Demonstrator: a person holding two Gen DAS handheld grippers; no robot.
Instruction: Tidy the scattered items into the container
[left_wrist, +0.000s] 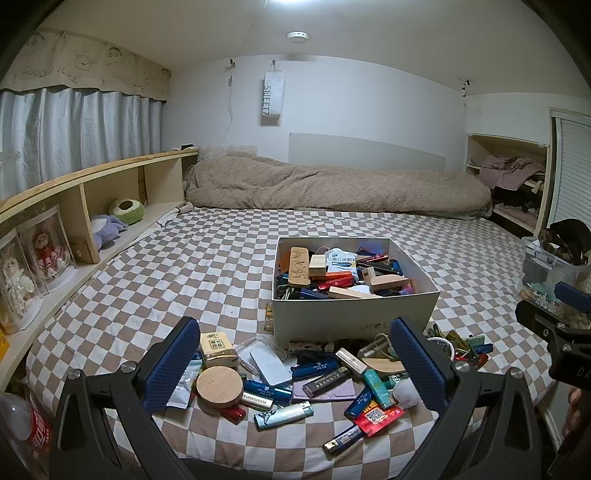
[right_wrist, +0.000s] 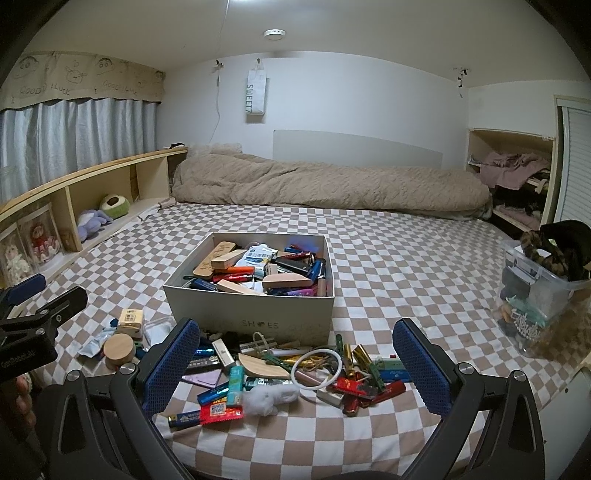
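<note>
A pale shoe box (left_wrist: 351, 314) (right_wrist: 251, 306) stands on the checked bed, heaped with lighters, wooden blocks and packets. In front of it lies a scatter of small items: a round wooden lid (left_wrist: 219, 386) (right_wrist: 119, 346), a teal lighter (left_wrist: 282, 414), a red packet (left_wrist: 376, 416) (right_wrist: 221, 410), a white ring (right_wrist: 320, 366), a white fluffy ball (right_wrist: 269, 398). My left gripper (left_wrist: 295, 369) hovers open above the left part of the scatter, nothing between its blue pads. My right gripper (right_wrist: 297, 369) hovers open above the right part, also holding nothing.
A beige quilt (left_wrist: 332, 184) lies rolled along the far side of the bed. A wooden shelf (left_wrist: 92, 192) with plush toys runs along the left. A clear plastic bin (right_wrist: 535, 295) of oddments stands at the right edge. A red can (left_wrist: 37, 430) sits at lower left.
</note>
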